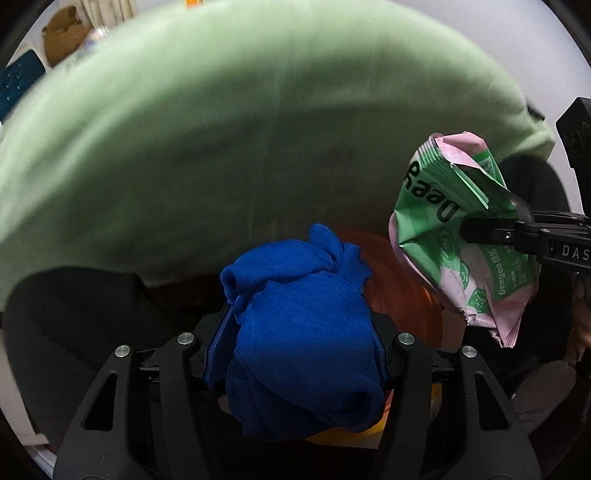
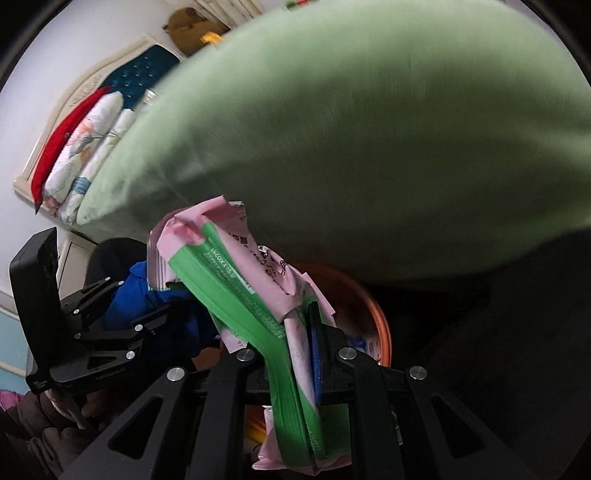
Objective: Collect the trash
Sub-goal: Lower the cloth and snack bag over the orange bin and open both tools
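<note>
Left gripper (image 1: 295,354) clamped on a bunched blue cloth (image 1: 299,339), fingers pressed in from both sides, cloth spilling over the jaws toward 12 and 6 o'clock. Same blue cloth (image 2: 159,295) seen at 9 o'clock in the right wrist view, pinched in the left gripper (image 2: 122,317).

Right gripper (image 2: 299,354) closed on a green-and-pink snack wrapper (image 2: 258,302), the packet squeezed flat between the fingers and sticking out toward 11 o'clock, its crumpled tail hanging down at 6 o'clock. In the left wrist view, same snack wrapper (image 1: 465,236) at 3 o'clock, held up by the right gripper (image 1: 480,229) entering from the right edge (partial lettering "Dee" legible on the green panel).

Below both grippers, an orange bin (image 2: 380,325), rim curving at 4 o'clock of the right gripper, some scraps inside; wrapper and cloth both above or just beside its mouth, exact height hard to tell. Orange bin (image 1: 399,280) visible between cloth and wrapper in the left view too.

Overhead, a big pale green cushion (image 1: 240,129) filling the upper half of both views, blurred, very close to the lenses and blocking most of the room. At 10 o'clock in the right view, folded floral bedding (image 2: 88,147) with a red layer, against a headboard (image 2: 136,74) with teal padding; a brown plush toy (image 2: 192,29) at 11 o'clock. White wall behind.
</note>
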Available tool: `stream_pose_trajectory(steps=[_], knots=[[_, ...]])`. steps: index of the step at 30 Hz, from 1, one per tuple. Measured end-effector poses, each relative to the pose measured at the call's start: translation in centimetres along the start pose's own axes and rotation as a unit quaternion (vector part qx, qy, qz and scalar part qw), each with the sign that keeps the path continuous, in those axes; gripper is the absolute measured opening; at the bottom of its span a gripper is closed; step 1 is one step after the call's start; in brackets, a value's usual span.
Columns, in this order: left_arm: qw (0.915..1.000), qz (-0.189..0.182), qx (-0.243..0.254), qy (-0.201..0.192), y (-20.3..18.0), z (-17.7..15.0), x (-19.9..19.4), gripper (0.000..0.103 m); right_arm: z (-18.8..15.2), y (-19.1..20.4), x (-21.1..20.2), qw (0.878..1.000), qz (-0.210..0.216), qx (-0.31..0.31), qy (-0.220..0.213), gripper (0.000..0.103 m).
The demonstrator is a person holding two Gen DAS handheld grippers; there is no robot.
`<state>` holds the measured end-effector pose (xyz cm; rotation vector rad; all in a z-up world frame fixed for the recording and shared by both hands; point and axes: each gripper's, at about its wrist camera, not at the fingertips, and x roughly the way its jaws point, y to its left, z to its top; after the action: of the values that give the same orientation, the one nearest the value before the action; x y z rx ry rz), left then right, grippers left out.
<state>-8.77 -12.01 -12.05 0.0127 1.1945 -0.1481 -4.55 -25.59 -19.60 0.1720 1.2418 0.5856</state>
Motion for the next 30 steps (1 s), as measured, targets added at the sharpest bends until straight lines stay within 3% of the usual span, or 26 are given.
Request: stream_pose_trajectory(steps=[6,13,14,17,23,30], knots=[[0.9989,-0.005,0.003,0.046,0.0,0.0,2.5,0.057,-0.2,-0.4,1.8,1.000,-0.002,0.008,0.025,0.012],[0.9979,-0.007,0.004,0.065,0.1,1.2,3.7,0.061,-0.6,-0.5,3.3,0.999,-0.001,0.006,0.047,0.014],[0.9977,-0.007,0.004,0.067,0.2,1.4,3.8,0.067,-0.6,-0.4,3.5,0.999,-0.001,0.005,0.052,0.019],[0.9975,0.005,0.005,0.070,0.1,2.3,4.2,0.082,-0.5,0.2,3.7,0.999,-0.010,0.004,0.047,0.064],[0.9972,0.019,0.010,0.071,-1.2,2.9,5.1,0.084,-0.5,-0.6,2.6,0.999,-0.005,0.017,0.034,0.064],[0.9990,0.023,0.001,0.040,-1.3,2.2,3.8,0.084,-0.6,-0.3,1.7,1.000,-0.009,0.015,0.019,0.065]])
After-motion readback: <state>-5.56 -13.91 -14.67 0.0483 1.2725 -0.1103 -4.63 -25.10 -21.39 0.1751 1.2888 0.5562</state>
